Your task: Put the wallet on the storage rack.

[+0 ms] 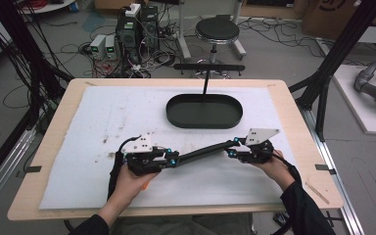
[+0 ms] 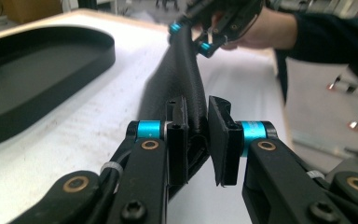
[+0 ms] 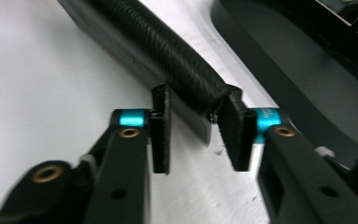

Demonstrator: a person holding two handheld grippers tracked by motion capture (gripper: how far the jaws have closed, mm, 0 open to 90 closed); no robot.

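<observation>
A long black braided sleeve [image 1: 203,152] hangs stretched between my two grippers over the white mat, rising slightly toward the right. My left gripper [image 1: 174,159] is shut on its left end. In the left gripper view the sleeve [image 2: 182,70] runs away from the pads of that gripper [image 2: 198,135] toward the other hand and its gripper [image 2: 200,35]. My right gripper [image 1: 234,148] is shut on the right end. In the right gripper view that gripper [image 3: 198,126] has its pads pressed on the sleeve's [image 3: 168,51] tip.
A black oval tray [image 1: 169,110] lies on the mat [image 1: 103,117] behind the sleeve, with a black T-shaped stand [image 1: 206,73] at its far edge. The wooden table [image 1: 293,122] is framed by black posts. A stool [image 1: 217,30] and computers stand on the floor beyond.
</observation>
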